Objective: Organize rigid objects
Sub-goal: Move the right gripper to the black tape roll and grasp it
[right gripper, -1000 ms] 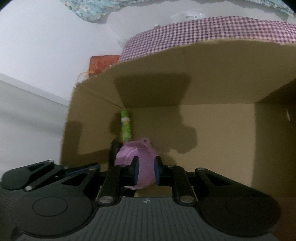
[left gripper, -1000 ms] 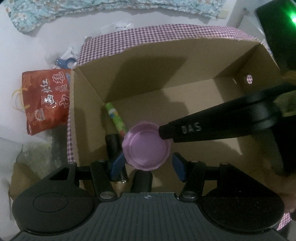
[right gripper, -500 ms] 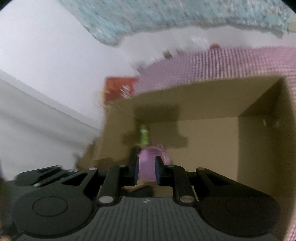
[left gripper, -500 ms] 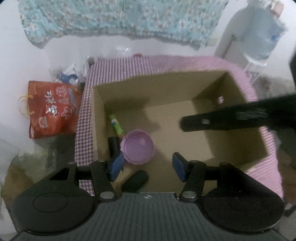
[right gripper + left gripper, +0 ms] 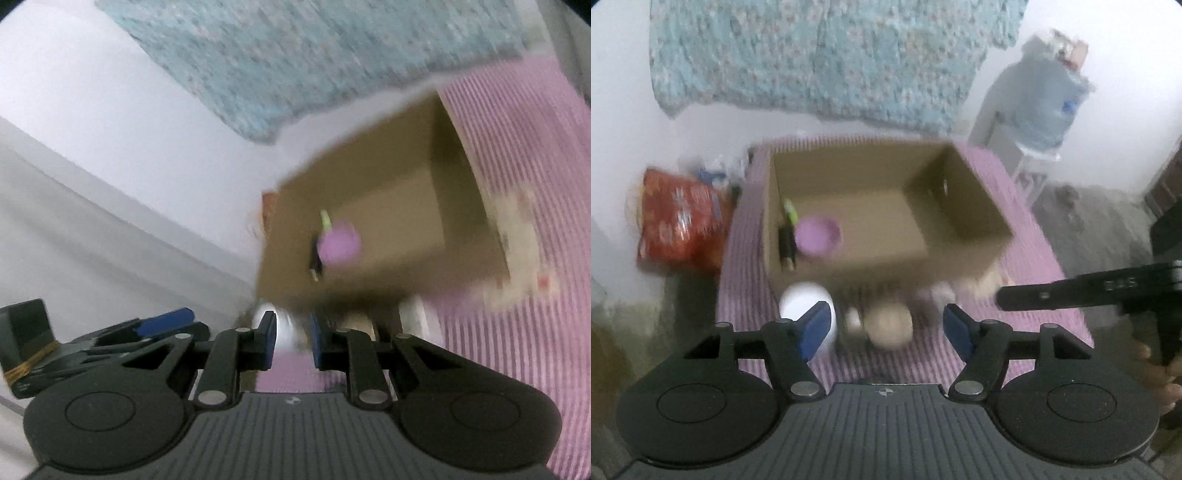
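Both claws are hanging above the tabletop (image 5: pixel 1027 236), short of the box (image 5: pixel 960 236). We are holding the left claw (image 5: pixel 882 328) spread wide with nothing between its blue pads (image 5: pixel 814 328), and the right claw (image 5: pixel 291 341) nearly closed, with a narrow gap and nothing in it. We are seeing a purple checked cloth (image 5: pixel 517 350) covering the tabletop, the open cardboard box standing on it, and a purple bowl (image 5: pixel 817 235) lying inside near the box's left wall beside a green pen (image 5: pixel 790 212) and a dark object. A white round thing (image 5: pixel 805 301) and a tan ball (image 5: pixel 890 325) are sitting on the cloth in front of the box; blur is hiding the smaller items there. A red bag (image 5: pixel 677 225) is lying left of the tabletop, a floral blue fabric (image 5: pixel 827 55) is hanging on the white wall behind, and a water jug (image 5: pixel 1045 103) is standing at the right.
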The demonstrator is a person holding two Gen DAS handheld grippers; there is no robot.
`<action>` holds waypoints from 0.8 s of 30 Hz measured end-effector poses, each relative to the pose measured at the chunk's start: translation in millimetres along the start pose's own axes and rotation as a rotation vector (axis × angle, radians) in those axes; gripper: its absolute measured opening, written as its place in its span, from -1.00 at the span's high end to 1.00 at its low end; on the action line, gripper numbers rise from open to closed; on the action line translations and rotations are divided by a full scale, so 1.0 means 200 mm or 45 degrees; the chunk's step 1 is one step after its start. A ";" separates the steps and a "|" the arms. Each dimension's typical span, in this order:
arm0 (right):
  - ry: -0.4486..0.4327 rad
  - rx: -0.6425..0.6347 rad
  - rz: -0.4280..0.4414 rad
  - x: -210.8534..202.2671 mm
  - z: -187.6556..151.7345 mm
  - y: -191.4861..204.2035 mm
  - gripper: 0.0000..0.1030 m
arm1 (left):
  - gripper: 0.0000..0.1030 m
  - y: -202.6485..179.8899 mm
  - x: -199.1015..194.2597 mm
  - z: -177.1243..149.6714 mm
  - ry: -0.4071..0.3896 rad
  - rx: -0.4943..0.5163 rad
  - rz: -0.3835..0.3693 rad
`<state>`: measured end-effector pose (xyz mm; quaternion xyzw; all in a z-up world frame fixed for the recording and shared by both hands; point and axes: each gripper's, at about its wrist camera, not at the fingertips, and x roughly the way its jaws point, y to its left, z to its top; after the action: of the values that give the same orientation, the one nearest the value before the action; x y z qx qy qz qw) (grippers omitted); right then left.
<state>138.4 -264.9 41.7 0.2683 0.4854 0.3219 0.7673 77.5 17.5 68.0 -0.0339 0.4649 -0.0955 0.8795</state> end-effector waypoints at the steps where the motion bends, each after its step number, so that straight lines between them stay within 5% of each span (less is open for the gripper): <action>1: 0.038 0.012 -0.010 0.04 -0.05 -0.03 0.59 | -0.30 0.00 0.04 -0.05 0.037 -0.010 0.000; 9: 0.281 0.089 -0.128 0.39 -0.27 -0.16 0.58 | -0.30 0.01 0.40 -0.27 0.294 0.002 0.120; 13: 0.347 0.077 -0.170 0.52 -0.29 -0.17 0.49 | -0.30 0.00 0.51 -0.33 0.346 0.041 0.146; 15: 0.368 0.072 -0.184 0.56 -0.30 -0.17 0.25 | -0.30 0.00 0.53 -0.37 0.373 0.047 0.152; 24: 0.410 0.064 -0.201 0.68 -0.33 -0.22 0.24 | -0.23 0.00 0.63 -0.40 0.409 0.063 0.141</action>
<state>131.6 -185.0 -93.0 0.1934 0.6295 0.2874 0.6955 80.9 -5.2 -80.4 0.0291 0.5983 -0.0627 0.7983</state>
